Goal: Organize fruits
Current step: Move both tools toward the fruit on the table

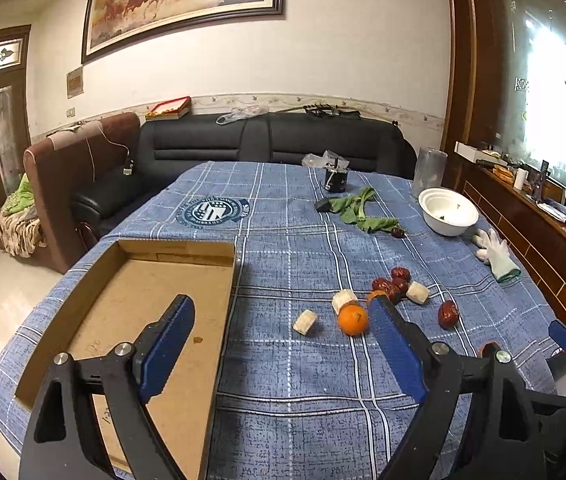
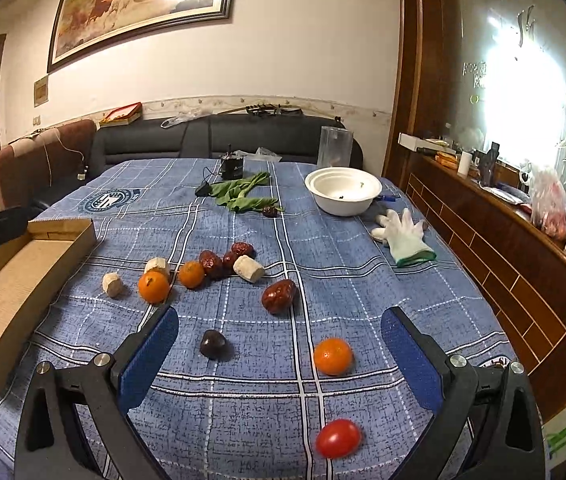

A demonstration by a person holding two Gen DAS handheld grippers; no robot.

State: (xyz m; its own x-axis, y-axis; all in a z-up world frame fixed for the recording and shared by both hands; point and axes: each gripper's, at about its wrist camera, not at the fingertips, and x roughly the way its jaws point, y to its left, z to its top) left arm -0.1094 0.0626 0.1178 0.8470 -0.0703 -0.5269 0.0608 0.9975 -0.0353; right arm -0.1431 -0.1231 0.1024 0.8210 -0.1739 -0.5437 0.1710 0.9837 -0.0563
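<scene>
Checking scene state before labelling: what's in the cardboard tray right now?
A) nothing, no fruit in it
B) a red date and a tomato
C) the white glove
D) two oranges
A: the tray shows only bare cardboard in both views, while the oranges, dates and tomato all lie on the tablecloth, and the glove sits near the bowl.

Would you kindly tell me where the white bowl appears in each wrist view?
Left wrist: the white bowl sits upper right on the blue plaid tablecloth.
Right wrist: the bowl sits right of centre, upper half.
Shared landmark: the white glove lying just nearer than the bowl.
</scene>
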